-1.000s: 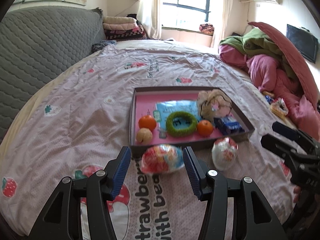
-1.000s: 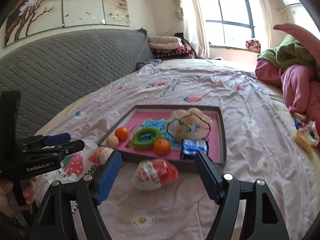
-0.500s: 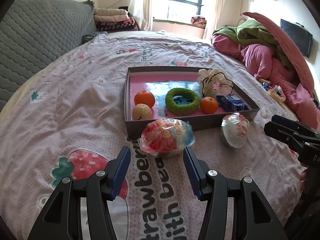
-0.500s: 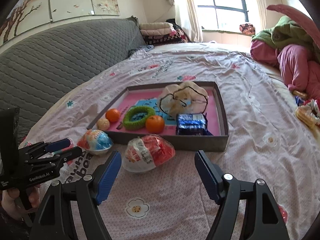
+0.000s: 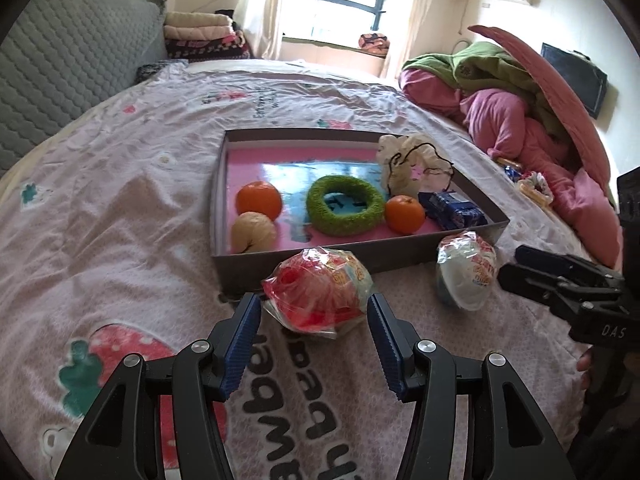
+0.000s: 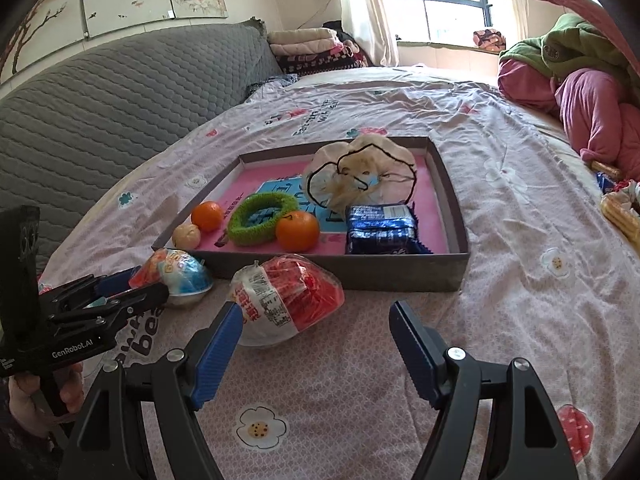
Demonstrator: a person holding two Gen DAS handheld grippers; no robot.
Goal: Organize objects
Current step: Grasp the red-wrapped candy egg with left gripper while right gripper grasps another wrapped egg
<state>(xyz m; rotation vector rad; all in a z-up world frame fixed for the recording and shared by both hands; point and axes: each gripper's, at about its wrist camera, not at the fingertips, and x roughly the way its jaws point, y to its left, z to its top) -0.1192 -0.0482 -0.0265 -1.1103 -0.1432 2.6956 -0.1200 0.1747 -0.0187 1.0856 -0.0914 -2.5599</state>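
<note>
Two plastic-wrapped toy eggs lie on the bedspread in front of a grey tray (image 5: 400,256) with a pink floor. The red-and-blue egg (image 5: 320,296) sits between the tips of my left gripper (image 5: 312,308). Its jaws are opening and the pads do not touch the wrap. The white-and-red egg (image 6: 288,300) lies just ahead of my right gripper (image 6: 316,312), close to its left finger (image 6: 218,344); this gripper is open and holds nothing. In the tray are two oranges (image 5: 258,200), a green ring (image 5: 344,210), a beige ball (image 5: 254,232), a blue packet (image 6: 380,228) and a white pouch (image 6: 360,172).
A grey quilted headboard (image 6: 100,112) runs along the left. Pink and green bedding (image 5: 520,120) is heaped at the right edge of the bed, with snack packets (image 6: 620,216) beside it. Folded blankets (image 5: 200,32) are stacked at the far end by the window.
Both grippers have sunk toward the bed and tilted downward. Each egg now sits closer to its gripper's fingertips. The eggs and tray have not moved.
</note>
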